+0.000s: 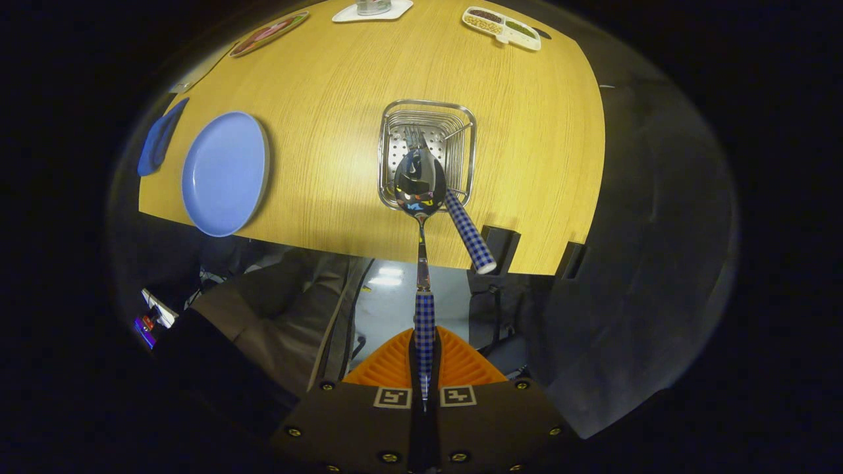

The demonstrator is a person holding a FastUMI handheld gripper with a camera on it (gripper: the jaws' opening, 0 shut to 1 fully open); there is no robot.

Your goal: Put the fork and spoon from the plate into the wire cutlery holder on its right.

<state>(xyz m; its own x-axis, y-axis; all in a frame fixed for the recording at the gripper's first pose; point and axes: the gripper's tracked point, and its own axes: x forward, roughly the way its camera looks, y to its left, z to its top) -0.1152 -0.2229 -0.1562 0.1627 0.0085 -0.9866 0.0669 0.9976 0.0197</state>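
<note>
My gripper (425, 368) is shut on the blue-checked handle of the spoon (419, 184), both orange fingers (461, 362) pressing it. The spoon points straight ahead, its shiny bowl hanging over the near rim of the wire cutlery holder (461, 151). The fork (469, 234) stands in the holder, tines down inside, its checked handle leaning out over the near right rim. The blue plate (224, 172) lies bare on the wooden table (316, 99), left of the holder.
A dark blue cloth (158, 138) lies left of the plate. At the table's far side sit a white divided tray (502, 27), a white coaster with a glass (372, 9) and a patterned plate (269, 31). A person's trouser leg (276, 309) shows below the table edge.
</note>
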